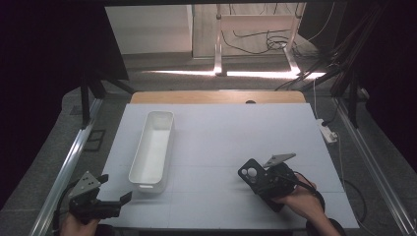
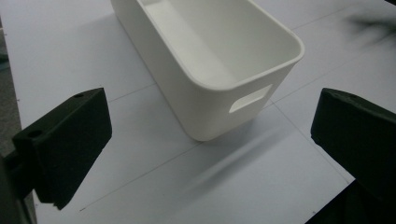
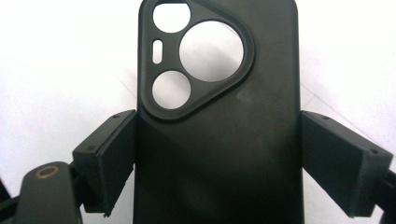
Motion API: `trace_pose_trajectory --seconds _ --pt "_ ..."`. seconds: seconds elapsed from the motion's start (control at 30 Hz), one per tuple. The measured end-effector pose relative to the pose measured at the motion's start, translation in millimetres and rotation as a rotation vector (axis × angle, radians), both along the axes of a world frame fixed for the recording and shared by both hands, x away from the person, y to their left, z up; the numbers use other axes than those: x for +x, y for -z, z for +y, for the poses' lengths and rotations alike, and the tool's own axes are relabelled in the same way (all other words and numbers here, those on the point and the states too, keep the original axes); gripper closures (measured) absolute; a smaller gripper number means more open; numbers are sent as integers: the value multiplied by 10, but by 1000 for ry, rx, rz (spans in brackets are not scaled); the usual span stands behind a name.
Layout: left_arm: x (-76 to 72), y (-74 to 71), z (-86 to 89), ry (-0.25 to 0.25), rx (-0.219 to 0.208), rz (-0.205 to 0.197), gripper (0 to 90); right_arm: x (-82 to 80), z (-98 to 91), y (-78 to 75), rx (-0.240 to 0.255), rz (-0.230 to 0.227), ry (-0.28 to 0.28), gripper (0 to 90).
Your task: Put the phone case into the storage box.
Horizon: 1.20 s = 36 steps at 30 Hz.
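The black plastic phone case (image 3: 217, 116) with round camera cut-outs is clamped by its long edges in the right claw (image 3: 217, 154), held above the white table (image 1: 221, 142) near its front right part. Well apart to the left stands a long white plastic bin (image 1: 153, 147). The left claw (image 2: 210, 135) hovers just before the bin's near end, jaws wide apart, holding nothing.

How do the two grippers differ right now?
The right gripper is shut on a black phone case, held above the table; the left gripper is open and holds nothing. The left faces the white bin; the right sits farther from it. Both have black fingers.
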<state>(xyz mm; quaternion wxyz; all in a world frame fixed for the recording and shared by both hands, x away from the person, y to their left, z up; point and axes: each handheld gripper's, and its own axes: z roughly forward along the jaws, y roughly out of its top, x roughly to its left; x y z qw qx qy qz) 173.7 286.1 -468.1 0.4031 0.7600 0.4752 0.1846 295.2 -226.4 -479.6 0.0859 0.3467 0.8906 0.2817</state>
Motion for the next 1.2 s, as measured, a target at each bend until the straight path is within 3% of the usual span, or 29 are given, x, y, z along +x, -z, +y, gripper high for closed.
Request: trace_pose_trajectory --seconds 0.5,0.73,1.2 --pt "84 -132 -121 35 -12 -18 0 -4 -45 -183 114 -39 -28 149" --pt "185 -213 -227 100 -63 -37 0 -5 -60 -263 158 -53 -46 149" --pt "431 -334 -462 226 -57 -77 0 24 -13 -420 220 -72 -102 149"
